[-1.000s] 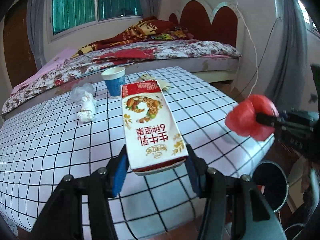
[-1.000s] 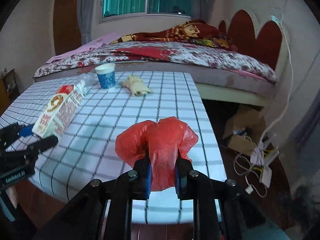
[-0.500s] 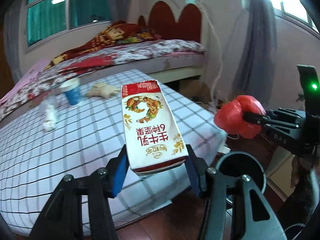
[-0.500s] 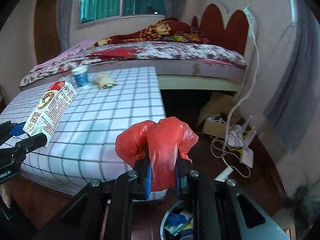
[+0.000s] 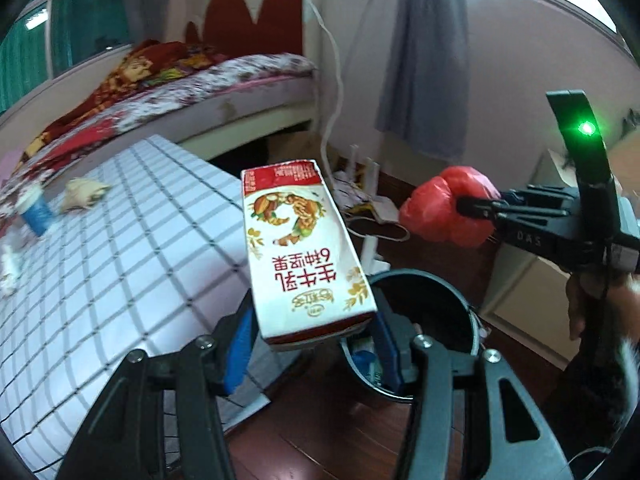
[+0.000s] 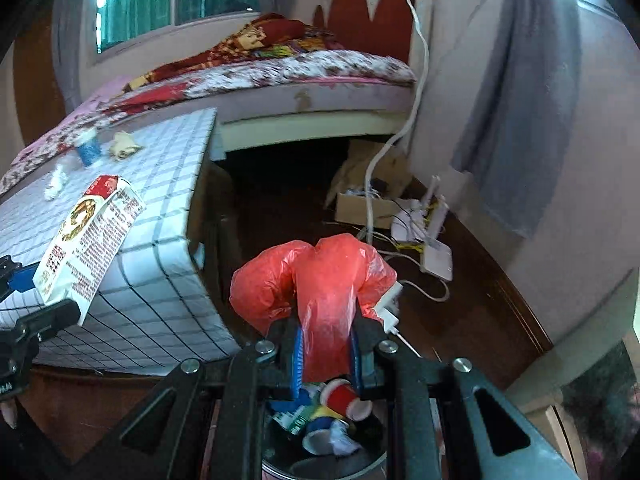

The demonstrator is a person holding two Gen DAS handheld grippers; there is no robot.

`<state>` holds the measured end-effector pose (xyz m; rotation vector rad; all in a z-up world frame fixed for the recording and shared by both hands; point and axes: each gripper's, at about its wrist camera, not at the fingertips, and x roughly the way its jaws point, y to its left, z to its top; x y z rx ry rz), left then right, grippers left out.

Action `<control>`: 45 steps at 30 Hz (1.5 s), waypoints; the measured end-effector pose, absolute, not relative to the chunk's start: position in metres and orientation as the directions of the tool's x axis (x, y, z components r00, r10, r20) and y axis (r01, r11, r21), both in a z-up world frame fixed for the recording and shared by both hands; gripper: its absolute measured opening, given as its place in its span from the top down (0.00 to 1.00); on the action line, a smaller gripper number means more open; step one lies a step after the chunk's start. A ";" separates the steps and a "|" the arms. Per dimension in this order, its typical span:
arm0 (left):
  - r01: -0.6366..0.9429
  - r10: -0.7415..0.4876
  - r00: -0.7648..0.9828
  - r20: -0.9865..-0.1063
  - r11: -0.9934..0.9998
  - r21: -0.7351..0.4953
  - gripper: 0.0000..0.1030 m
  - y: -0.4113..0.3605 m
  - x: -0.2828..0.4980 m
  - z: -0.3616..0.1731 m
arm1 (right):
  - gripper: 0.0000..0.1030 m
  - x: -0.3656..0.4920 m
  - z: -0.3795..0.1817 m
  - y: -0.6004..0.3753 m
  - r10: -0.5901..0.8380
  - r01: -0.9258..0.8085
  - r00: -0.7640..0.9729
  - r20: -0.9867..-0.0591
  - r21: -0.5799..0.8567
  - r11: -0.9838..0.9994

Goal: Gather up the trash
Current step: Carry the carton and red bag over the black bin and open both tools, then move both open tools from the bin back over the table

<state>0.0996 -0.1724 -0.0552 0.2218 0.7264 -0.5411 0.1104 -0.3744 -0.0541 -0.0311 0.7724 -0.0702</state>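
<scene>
My left gripper (image 5: 312,336) is shut on a white and red milk carton (image 5: 300,248) and holds it in the air beside the table's corner, just left of a black trash bin (image 5: 424,316) on the floor. My right gripper (image 6: 326,344) is shut on a crumpled red plastic bag (image 6: 320,280) and holds it right above the bin (image 6: 320,436), which holds cups and wrappers. The red bag (image 5: 444,212) also shows in the left wrist view, above and behind the bin. The carton (image 6: 86,240) shows at the left of the right wrist view.
The checkered table (image 5: 100,260) holds a blue paper cup (image 5: 34,208), a crumpled wrapper (image 5: 84,194) and white tissue (image 6: 54,184). A bed (image 6: 280,76) stands behind. A cardboard box (image 6: 360,204), cables and white routers (image 6: 424,224) lie on the wooden floor.
Both grippers swung right, off the table and down to the bin. The carton and the red bag stay gripped. The bin now shows under the right gripper.
</scene>
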 end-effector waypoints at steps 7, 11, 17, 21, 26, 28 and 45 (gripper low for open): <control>0.606 -0.429 0.547 -0.719 0.796 -0.015 0.47 -0.203 0.094 -0.075 | 0.81 0.099 -0.076 -0.396 -0.081 0.055 0.677 -0.732 -0.059 0.997; 0.624 -0.444 0.500 -0.744 0.780 -0.047 0.48 -0.217 0.098 -0.088 | 0.81 0.091 -0.084 -0.408 -0.072 0.049 0.661 -0.747 -0.053 0.997; 0.659 -0.448 0.428 -0.785 0.749 -0.068 0.48 -0.236 0.100 -0.110 | 0.81 0.084 -0.112 -0.420 -0.053 0.022 0.614 -0.787 -0.050 0.998; 0.673 -0.463 0.376 -0.803 0.732 -0.107 0.47 -0.246 0.104 -0.122 | 0.81 0.084 -0.126 -0.422 -0.030 -0.010 0.577 -0.816 -0.044 0.999; 0.676 -0.465 0.331 -0.821 0.724 -0.137 0.47 -0.256 0.109 -0.134 | 0.81 0.085 -0.141 -0.424 -0.001 -0.034 0.538 -0.843 -0.024 0.999; 0.679 -0.462 0.313 -0.830 0.720 -0.145 0.47 -0.259 0.112 -0.139 | 0.81 0.085 -0.145 -0.423 0.013 -0.043 0.531 -0.847 -0.011 0.999; 0.534 -0.332 0.469 -0.819 0.845 -0.036 0.01 -0.234 0.109 -0.134 | 0.01 0.085 -0.162 -0.443 -0.135 0.072 0.479 -0.868 -0.114 0.991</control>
